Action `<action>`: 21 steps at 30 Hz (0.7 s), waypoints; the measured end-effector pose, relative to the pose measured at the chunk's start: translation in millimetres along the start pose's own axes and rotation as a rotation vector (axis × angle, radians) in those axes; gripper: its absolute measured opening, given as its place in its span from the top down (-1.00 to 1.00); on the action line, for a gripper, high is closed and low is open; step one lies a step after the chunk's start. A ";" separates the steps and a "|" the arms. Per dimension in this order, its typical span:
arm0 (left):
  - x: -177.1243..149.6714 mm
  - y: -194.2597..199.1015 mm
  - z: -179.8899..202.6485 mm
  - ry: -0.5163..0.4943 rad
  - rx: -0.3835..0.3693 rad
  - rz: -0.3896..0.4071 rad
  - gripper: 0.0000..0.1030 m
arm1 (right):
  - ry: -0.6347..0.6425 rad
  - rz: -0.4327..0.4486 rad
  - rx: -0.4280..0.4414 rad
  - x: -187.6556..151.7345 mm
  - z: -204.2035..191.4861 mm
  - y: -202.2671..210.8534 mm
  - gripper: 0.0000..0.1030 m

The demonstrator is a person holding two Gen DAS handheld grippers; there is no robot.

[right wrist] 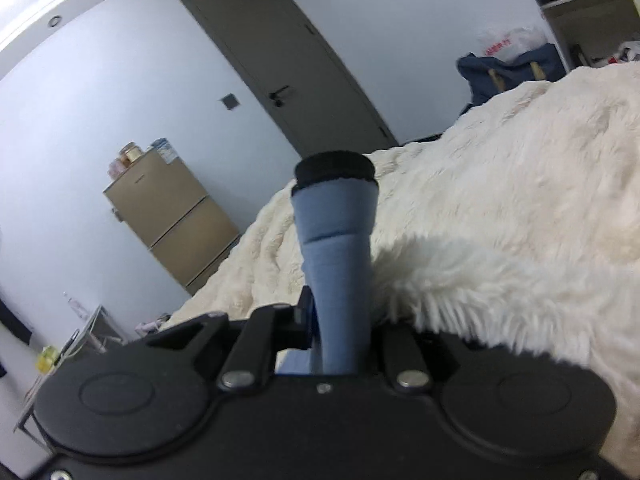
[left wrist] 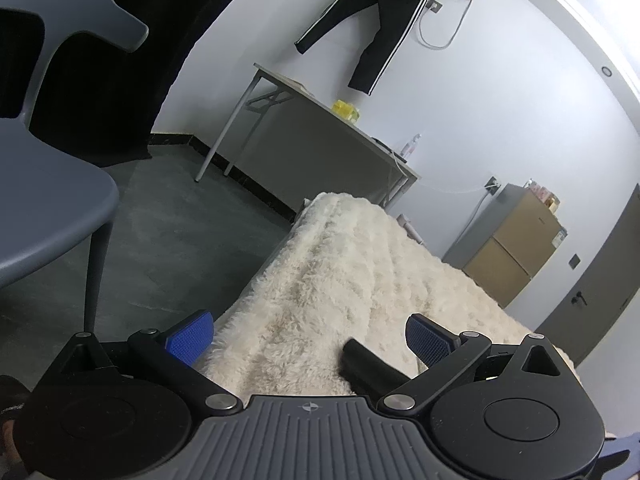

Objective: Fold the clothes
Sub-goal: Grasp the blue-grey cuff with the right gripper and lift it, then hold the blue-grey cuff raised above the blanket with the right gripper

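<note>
My right gripper was clamped narrow on a blue garment with a black cuff, which stuck up from the jaws above the cream fleece blanket. My left gripper stood wide with nothing between its blue pads; a black piece of cloth lay on the blanket just inside the right pad. A white bag by the door bore red print too blurred for me to read. Striped black trousers hung on the wall.
</note>
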State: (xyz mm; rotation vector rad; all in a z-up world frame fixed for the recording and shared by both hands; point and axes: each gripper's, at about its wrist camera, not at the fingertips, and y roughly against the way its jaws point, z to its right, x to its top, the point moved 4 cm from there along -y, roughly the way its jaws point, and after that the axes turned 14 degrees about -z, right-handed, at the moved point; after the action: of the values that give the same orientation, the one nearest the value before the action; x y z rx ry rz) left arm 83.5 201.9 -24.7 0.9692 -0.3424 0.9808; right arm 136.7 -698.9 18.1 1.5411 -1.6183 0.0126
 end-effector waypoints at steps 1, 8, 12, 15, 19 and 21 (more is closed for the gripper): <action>0.4 0.5 -0.8 0.006 -0.003 0.004 -0.97 | -0.004 -0.011 -0.017 0.4 -1.9 -2.2 0.73; 1.7 1.6 -2.8 0.021 -0.020 0.004 -0.97 | -0.099 -0.141 -0.084 -21.8 16.2 8.5 0.66; 2.1 2.4 -2.9 0.021 -0.024 0.004 -0.97 | -0.085 -0.125 -0.083 -26.6 4.9 24.9 0.66; 3.7 2.0 -2.3 0.022 -0.026 0.006 -0.97 | -0.063 -0.123 -0.061 -19.4 -8.5 34.8 0.66; 4.6 1.5 -2.6 0.026 -0.026 0.009 -0.97 | -0.022 -0.134 -0.057 -15.7 -22.8 42.0 0.66; 4.3 1.9 -2.8 0.026 -0.026 0.010 -0.97 | -0.014 -0.147 -0.045 -14.2 -28.6 46.7 0.66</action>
State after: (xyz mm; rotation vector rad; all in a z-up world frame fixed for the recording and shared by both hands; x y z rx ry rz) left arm 83.8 206.9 -22.5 0.9312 -0.3377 0.9947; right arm 112.8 -661.0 52.6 1.6248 -1.5023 -0.1137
